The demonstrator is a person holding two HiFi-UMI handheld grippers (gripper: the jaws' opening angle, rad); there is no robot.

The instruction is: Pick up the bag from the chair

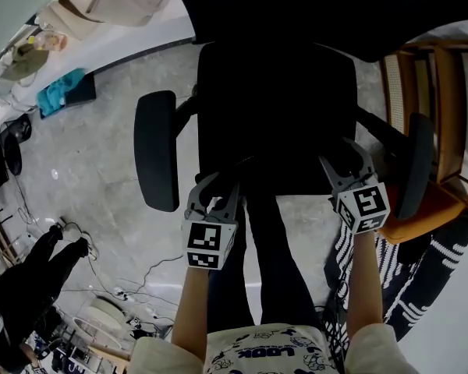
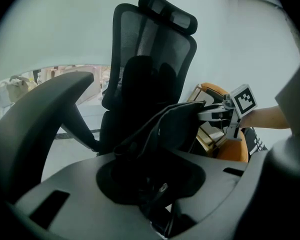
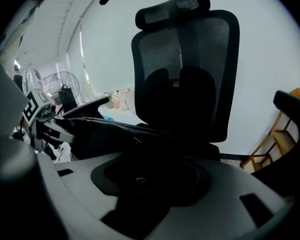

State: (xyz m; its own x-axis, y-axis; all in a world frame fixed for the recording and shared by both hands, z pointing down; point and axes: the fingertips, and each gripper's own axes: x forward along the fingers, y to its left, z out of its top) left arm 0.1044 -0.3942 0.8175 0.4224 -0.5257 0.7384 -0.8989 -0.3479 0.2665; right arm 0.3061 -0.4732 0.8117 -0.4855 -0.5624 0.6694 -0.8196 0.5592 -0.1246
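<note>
A black bag [image 2: 176,125] hangs stretched between my two grippers over the seat of a black office chair [image 1: 277,100]. From the head view the bag is hard to tell from the dark seat. My left gripper [image 1: 216,190] is shut on one end, with black fabric and a zipper pull [image 2: 163,187] bunched in its jaws. At the other end, my right gripper [image 1: 345,162] is shut on the bag [image 3: 105,131]. Each gripper shows in the other's view: the right gripper [image 2: 225,115] and the left gripper [image 3: 40,125]. The mesh backrest [image 3: 185,79] rises behind.
The chair's armrests [image 1: 156,150] [image 1: 417,162] flank my grippers. An orange wooden chair [image 1: 444,123] stands close on the right, over a black-and-white striped rug [image 1: 421,279]. Cables [image 1: 78,240], a teal cloth [image 1: 60,92] and dark gear [image 1: 23,287] lie on the floor at left.
</note>
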